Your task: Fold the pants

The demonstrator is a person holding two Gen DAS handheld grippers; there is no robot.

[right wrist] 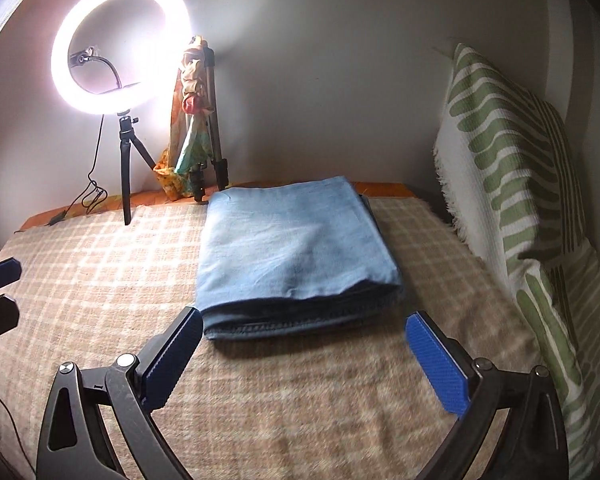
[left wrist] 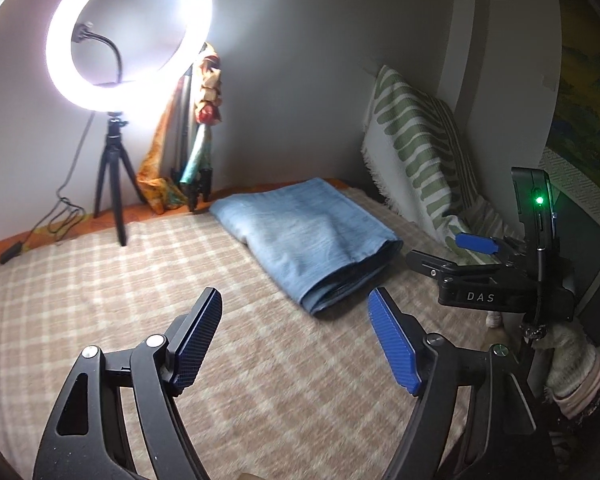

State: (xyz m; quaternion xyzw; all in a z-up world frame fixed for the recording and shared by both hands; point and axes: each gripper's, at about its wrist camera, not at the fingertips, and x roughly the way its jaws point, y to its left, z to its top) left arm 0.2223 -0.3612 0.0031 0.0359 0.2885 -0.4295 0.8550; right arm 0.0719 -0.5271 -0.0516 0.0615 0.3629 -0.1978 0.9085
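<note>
A pair of light blue denim pants (right wrist: 296, 252) lies folded into a thick rectangular stack on a beige and cream checked blanket (right wrist: 300, 412) covering a bed. In the right wrist view the stack sits at 12 o'clock, its layered edge facing the camera.

The right tongs (right wrist: 304, 354), black with blue ribbed pads, are spread wide apart just in front of that edge, touching nothing. The left tongs (left wrist: 296, 344) are also spread apart and empty, with the pants at their 1 o'clock.

Since both tongs are clear of the cloth, the folding looks finished, or awaiting 1 last tidy.

A glowing white ring light on a black tripod (right wrist: 120, 44) stands at 10 o'clock, likely to light the work. A green and white patterned cushion (right wrist: 512, 168) leans against the wall at 3 o'clock.
</note>
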